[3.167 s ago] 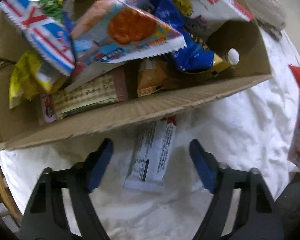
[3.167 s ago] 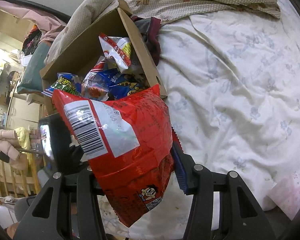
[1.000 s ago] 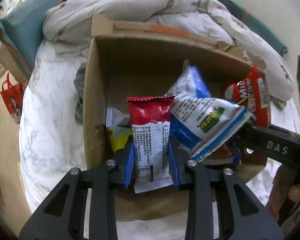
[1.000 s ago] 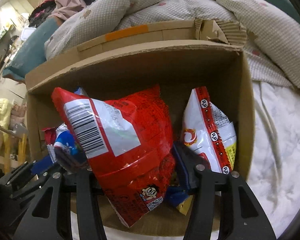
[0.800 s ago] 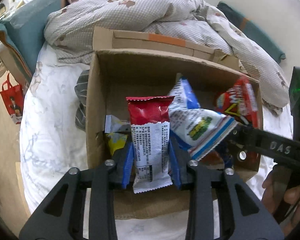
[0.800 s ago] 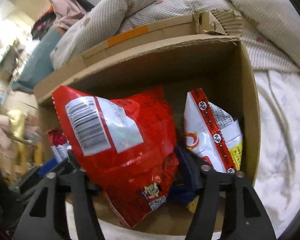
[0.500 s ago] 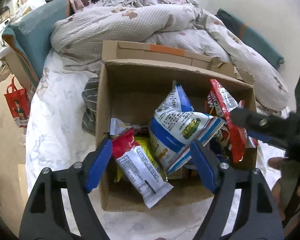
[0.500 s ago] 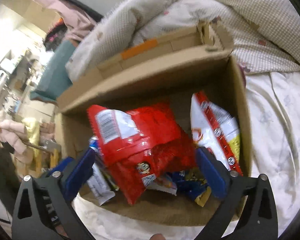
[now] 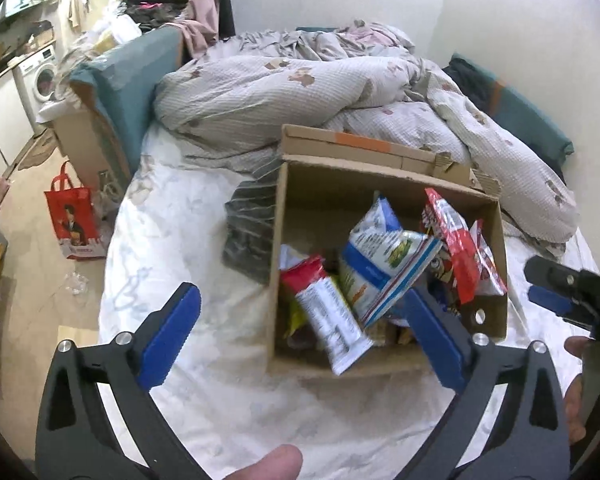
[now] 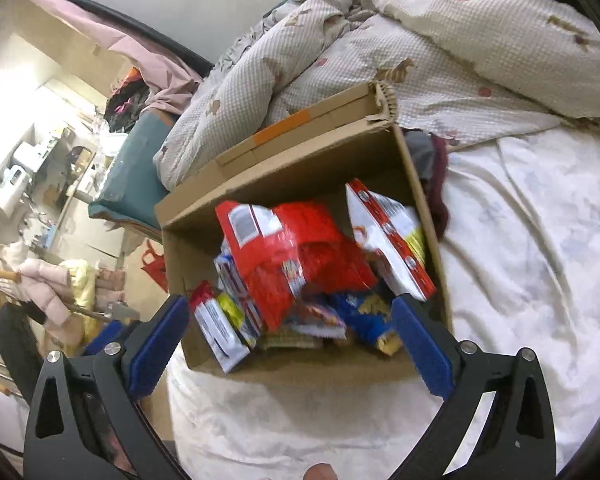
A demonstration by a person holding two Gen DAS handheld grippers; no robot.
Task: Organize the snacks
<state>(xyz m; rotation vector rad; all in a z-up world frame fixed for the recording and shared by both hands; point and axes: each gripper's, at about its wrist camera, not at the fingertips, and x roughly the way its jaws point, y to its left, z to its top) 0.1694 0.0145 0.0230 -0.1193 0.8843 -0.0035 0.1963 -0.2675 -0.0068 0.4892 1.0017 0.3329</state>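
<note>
1. The left gripper (image 9: 306, 334), black-framed with blue pads, hangs above the bed with its jaws spread wide and nothing between them.
2. The right gripper (image 10: 290, 344), of the same build, also has its jaws wide apart and holds nothing.
3. Ahead of both grippers and below them sits the open brown cardboard box (image 9: 384, 362) (image 10: 300, 370) on the white patterned bedsheet (image 9: 188, 240) (image 10: 520, 260); its near wall lies between each gripper's fingers.
4. Inside the box, nearest the left gripper, the small red-and-white snack packet (image 9: 328, 312) (image 10: 216, 330) leans against the near left corner, its lower end over the rim.
5. The large crinkled red snack bag with a white barcode label (image 10: 292, 248) lies on top of the pile, ahead of the right gripper's centre.
6. A blue-and-white snack bag (image 9: 384, 264) stands just right of the small packet; a red-and-white bag (image 10: 388, 236) leans on the box's right wall.
7. Beyond the box is a rumpled checked duvet (image 9: 300, 92) (image 10: 420, 32).
</note>
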